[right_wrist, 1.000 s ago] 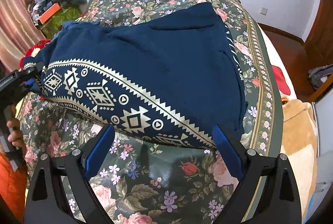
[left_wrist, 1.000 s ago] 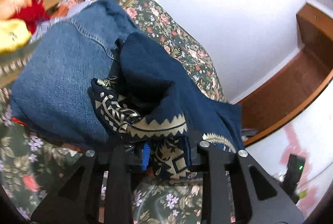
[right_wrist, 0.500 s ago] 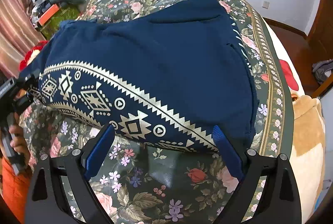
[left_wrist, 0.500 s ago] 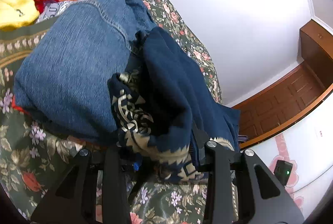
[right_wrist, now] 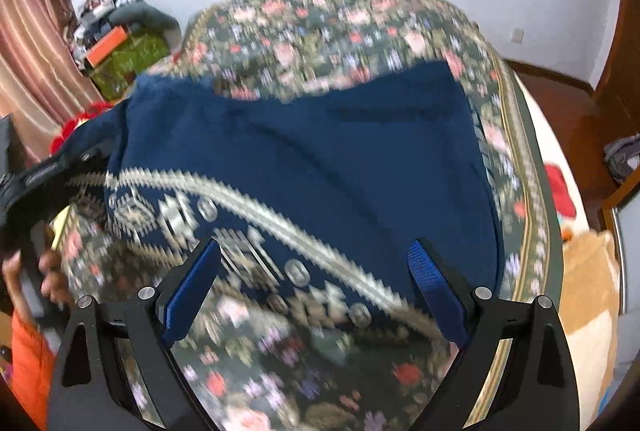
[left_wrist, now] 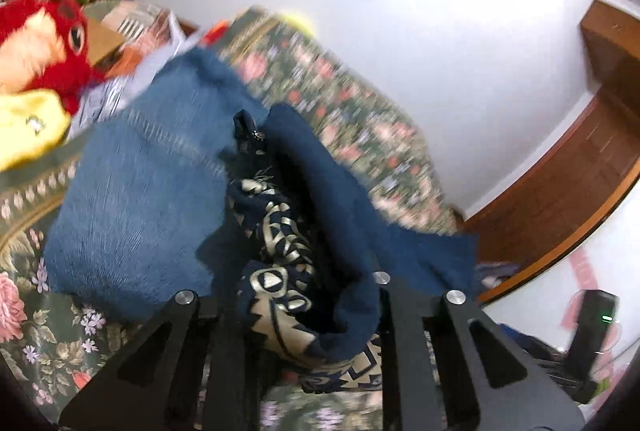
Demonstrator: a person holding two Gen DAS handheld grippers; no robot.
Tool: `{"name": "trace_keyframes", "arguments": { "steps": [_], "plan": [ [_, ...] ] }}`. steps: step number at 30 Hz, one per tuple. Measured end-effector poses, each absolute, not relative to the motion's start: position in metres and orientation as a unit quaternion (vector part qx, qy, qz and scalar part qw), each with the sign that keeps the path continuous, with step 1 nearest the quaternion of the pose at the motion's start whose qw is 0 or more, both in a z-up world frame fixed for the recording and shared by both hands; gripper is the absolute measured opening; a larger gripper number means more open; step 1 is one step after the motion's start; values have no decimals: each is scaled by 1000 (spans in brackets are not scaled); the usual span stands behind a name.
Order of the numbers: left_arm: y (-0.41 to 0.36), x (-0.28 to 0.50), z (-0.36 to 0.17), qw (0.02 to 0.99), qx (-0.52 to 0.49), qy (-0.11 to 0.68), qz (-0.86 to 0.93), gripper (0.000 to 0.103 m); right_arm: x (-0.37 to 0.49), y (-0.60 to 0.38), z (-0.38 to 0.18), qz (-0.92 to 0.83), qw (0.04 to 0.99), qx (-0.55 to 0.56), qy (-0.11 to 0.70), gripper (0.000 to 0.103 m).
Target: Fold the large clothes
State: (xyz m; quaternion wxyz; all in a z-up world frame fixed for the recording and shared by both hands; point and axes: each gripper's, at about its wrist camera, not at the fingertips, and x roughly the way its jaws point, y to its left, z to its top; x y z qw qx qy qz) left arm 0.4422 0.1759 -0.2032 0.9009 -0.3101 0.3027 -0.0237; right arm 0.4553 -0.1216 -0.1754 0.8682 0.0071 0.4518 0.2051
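Note:
A navy garment with a cream geometric border (right_wrist: 320,167) lies spread over the floral bed cover (right_wrist: 320,31). My left gripper (left_wrist: 308,315) is shut on a bunched corner of this garment (left_wrist: 304,231), held just above the bed; it also shows at the left of the right wrist view (right_wrist: 48,175). My right gripper (right_wrist: 316,295) is open and empty, its blue pads (right_wrist: 192,283) hovering over the garment's patterned near edge. Both views are blurred by motion.
Folded blue jeans (left_wrist: 136,199) lie on the bed beside the held corner. A red plush toy (left_wrist: 44,43) and a yellow item (left_wrist: 28,127) sit behind them. A wooden door (left_wrist: 580,183) and cluttered shelves (right_wrist: 116,43) lie off the bed.
My left gripper has lifted and tilted with the garment corner still in it. My right gripper has moved forward over the patterned border; it stays open.

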Motion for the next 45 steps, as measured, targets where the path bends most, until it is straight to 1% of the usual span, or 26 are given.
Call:
{"name": "trace_keyframes", "arguments": {
  "steps": [2, 4, 6, 10, 12, 17, 20, 25, 27, 30, 33, 36, 37, 38, 40, 41, 42, 43, 44, 45],
  "plan": [
    [172, 436, -180, 910, -311, 274, -31, 11, 466, -110, -171, 205, 873, 7, 442, 94],
    [163, 436, -162, 919, -296, 259, -27, 10, 476, -100, -176, 203, 875, 9, 441, 94],
    [153, 440, -148, 925, -288, 246, -35, 10, 484, -90, -189, 200, 867, 8, 456, 94],
    [122, 463, -138, 929, -257, 262, -54, 10, 497, -79, -231, 217, 834, 38, 506, 96],
    [99, 472, -139, 932, -230, 274, -57, 10, 500, -78, -243, 227, 824, 43, 517, 97],
    [42, 482, -131, 943, -169, 276, -81, 10, 490, -98, -237, 263, 820, 34, 507, 96],
    [5, 496, -128, 938, -153, 293, -105, 10, 480, -133, -224, 264, 828, 58, 491, 96],
    [-63, 509, -145, 917, -133, 333, -173, 10, 466, -219, -216, 189, 849, 99, 484, 96],
    [-87, 511, -159, 905, -122, 357, -198, 10, 463, -245, -218, 161, 853, 100, 487, 96],
    [-125, 510, -197, 878, -88, 418, -216, 10, 453, -276, -222, 129, 855, 95, 494, 97],
    [-143, 501, -219, 870, -44, 443, -211, 10, 438, -300, -218, 114, 861, 86, 488, 97],
    [-147, 485, -220, 864, -19, 449, -227, 11, 426, -314, -211, 107, 867, 66, 482, 97],
    [-147, 482, -219, 862, -13, 450, -232, 12, 422, -317, -208, 102, 870, 58, 479, 97],
    [-148, 477, -217, 858, -5, 454, -242, 17, 421, -317, -207, 100, 871, 53, 478, 97],
    [-146, 468, -213, 852, 11, 464, -241, 34, 414, -317, -201, 105, 872, 49, 475, 97],
    [-148, 465, -210, 850, 20, 467, -241, 47, 408, -317, -198, 107, 872, 53, 475, 97],
    [-149, 458, -206, 853, 28, 463, -240, 54, 407, -317, -197, 111, 870, 66, 476, 97],
    [-150, 448, -198, 860, 39, 451, -235, 56, 408, -317, -197, 115, 868, 77, 477, 97],
    [-152, 440, -189, 867, 53, 439, -228, 60, 406, -315, -196, 124, 865, 93, 478, 97],
    [-151, 435, -184, 873, 64, 430, -222, 67, 406, -313, -194, 131, 863, 98, 478, 97]
  ]
}}
